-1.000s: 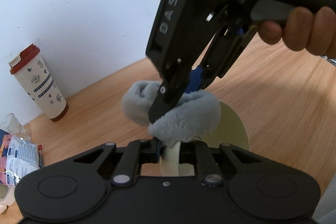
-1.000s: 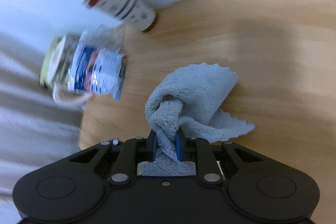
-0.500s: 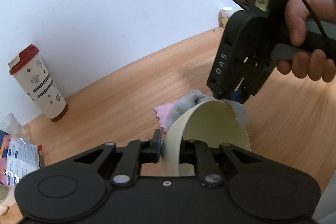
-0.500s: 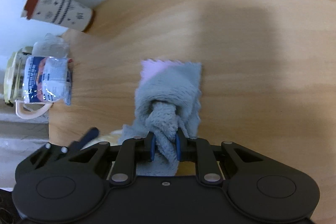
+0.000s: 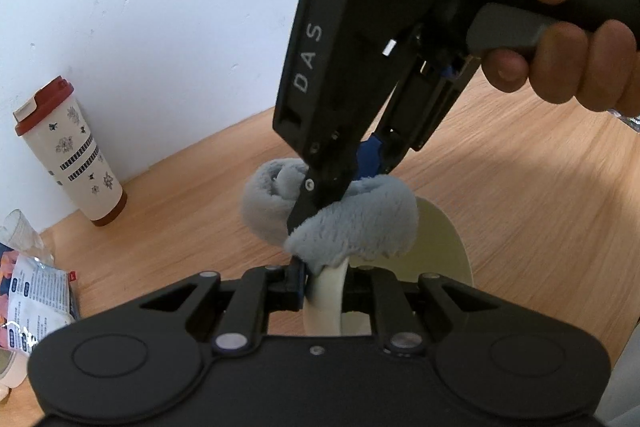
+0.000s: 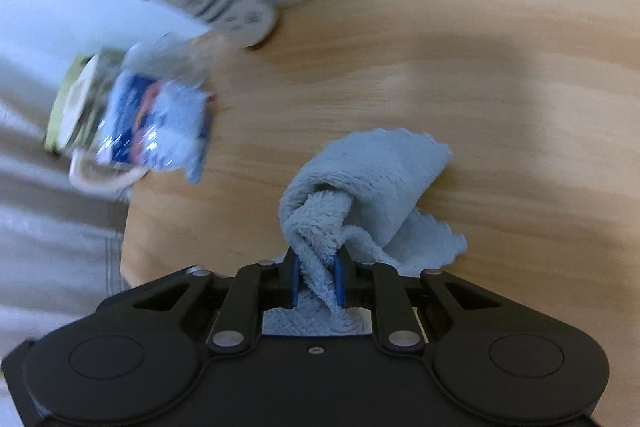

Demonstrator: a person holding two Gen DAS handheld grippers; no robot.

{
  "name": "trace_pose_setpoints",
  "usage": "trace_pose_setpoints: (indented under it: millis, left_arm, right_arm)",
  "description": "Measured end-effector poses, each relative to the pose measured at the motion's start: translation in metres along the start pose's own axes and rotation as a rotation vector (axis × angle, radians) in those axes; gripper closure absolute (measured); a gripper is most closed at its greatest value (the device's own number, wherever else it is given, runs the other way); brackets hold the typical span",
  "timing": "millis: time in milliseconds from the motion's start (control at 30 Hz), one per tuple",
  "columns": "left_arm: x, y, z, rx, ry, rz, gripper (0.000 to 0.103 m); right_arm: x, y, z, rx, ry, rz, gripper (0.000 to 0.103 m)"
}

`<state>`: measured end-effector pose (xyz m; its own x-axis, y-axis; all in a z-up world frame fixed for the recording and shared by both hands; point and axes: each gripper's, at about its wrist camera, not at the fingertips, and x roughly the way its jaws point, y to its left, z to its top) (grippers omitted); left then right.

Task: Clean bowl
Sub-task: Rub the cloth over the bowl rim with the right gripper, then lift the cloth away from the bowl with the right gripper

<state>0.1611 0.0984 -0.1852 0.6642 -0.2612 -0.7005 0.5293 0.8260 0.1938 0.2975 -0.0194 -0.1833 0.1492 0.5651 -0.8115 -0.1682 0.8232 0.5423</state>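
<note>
Bowl: the cream bowl (image 5: pixel 440 243) is being held on edge above the wooden table (image 5: pixel 520 187), its rim sitting between the left gripper (image 5: pixel 324 291) jaws, which are pinching it.
Cloth: a grey fluffy cloth (image 5: pixel 352 227) is bunching over the bowl's upper rim, touching it.
Right gripper: the right gripper (image 6: pixel 316 283) is pinching a twist of the cloth (image 6: pixel 360 195) between pressed-in jaws; a person's hand (image 5: pixel 572 23) is gripping its handle.
Risk: the bowl is hanging from one thin rim hold, so a hard rub could be levering it out and dropping it.
Risk two: the loose cloth tail could be snagging in the left jaws.
Containers: whether anything is inside the bowl, I cannot tell; the lidded paper cup (image 5: pixel 68 155) is standing closed by the wall, contents hidden.
Clutter: a foil packet (image 5: pixel 36 291) is lying at the table's left edge.
</note>
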Motion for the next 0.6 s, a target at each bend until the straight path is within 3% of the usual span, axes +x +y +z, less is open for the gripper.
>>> trace_pose_setpoints:
  millis: [200,333,433,600]
  left_arm:
    - [-0.004,-0.006,0.001,-0.028,0.008,0.019,0.091]
    - [-0.007,-0.01,0.001,-0.046,0.014,0.032,0.091]
    - [-0.008,-0.012,0.001,-0.057,0.017,0.041,0.091]
    - [-0.006,-0.009,0.0,-0.062,0.022,0.045,0.091]
  right_arm:
    - [-0.004,-0.033,-0.003,0.085,-0.005,-0.027,0.083]
    - [0.005,-0.061,-0.01,0.154,0.051,-0.106,0.083]
    - [0.007,-0.077,-0.019,0.213,0.067,-0.083,0.083]
    - [0.004,-0.072,-0.02,0.204,0.06,-0.089,0.084]
